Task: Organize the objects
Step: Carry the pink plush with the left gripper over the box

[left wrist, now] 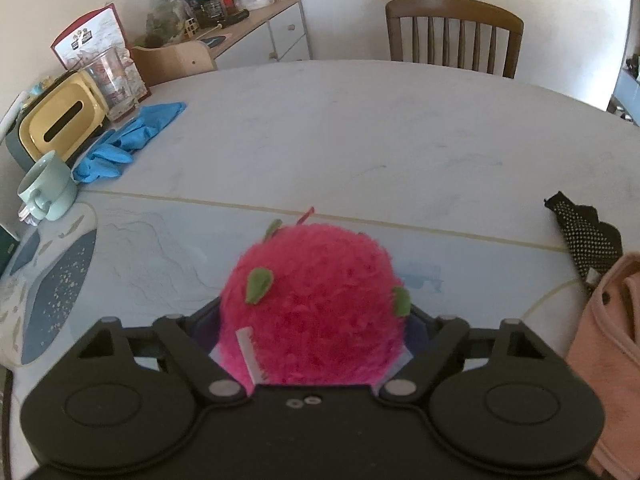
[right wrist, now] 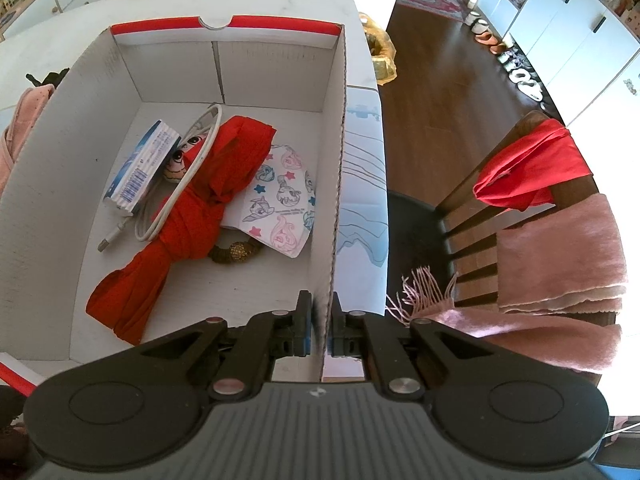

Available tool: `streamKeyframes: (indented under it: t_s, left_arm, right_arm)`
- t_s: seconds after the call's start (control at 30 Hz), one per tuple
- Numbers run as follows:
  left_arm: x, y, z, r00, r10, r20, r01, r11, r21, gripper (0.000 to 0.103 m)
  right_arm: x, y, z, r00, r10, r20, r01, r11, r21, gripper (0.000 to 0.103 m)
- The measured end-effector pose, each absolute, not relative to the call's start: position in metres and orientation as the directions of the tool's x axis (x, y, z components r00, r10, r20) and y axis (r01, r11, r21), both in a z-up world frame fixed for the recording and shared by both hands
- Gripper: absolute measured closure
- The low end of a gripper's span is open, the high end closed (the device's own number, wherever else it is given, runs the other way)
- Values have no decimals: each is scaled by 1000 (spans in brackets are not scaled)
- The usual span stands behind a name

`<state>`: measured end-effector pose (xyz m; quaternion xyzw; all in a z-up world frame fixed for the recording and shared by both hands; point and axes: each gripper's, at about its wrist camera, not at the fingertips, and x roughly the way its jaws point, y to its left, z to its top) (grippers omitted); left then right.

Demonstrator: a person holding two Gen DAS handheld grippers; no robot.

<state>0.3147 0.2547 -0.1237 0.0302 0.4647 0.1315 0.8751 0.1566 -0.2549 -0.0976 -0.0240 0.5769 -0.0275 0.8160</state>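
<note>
Standing wide, the left gripper's (left wrist: 316, 336) jaws flank a fuzzy round pink plush fruit (left wrist: 312, 304) with green felt leaves, resting on the surface (left wrist: 360, 140); contact unclear. The right gripper's (right wrist: 320, 330) jaws pinch the cardboard box's (right wrist: 338, 184) corrugated wall.

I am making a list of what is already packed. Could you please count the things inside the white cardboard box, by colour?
Inside the white box, as far as the right wrist view shows:
Red: 1, folded cloth
Blue and white: 1, small carton
White: 1, cable
White with pastel print: 1, printed pouch
Gold and brown: 1, beaded ring
Orange: 1, small toy, mostly hidden
Total: 6
</note>
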Motion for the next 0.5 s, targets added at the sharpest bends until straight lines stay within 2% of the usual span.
streamKeyframes:
  t_s: [0.5]
  left_arm:
    - [288, 235, -97, 549, 189, -814, -184, 978, 103, 23]
  right_arm:
    - [153, -257, -96, 349, -69, -934, 14, 998, -69, 96]
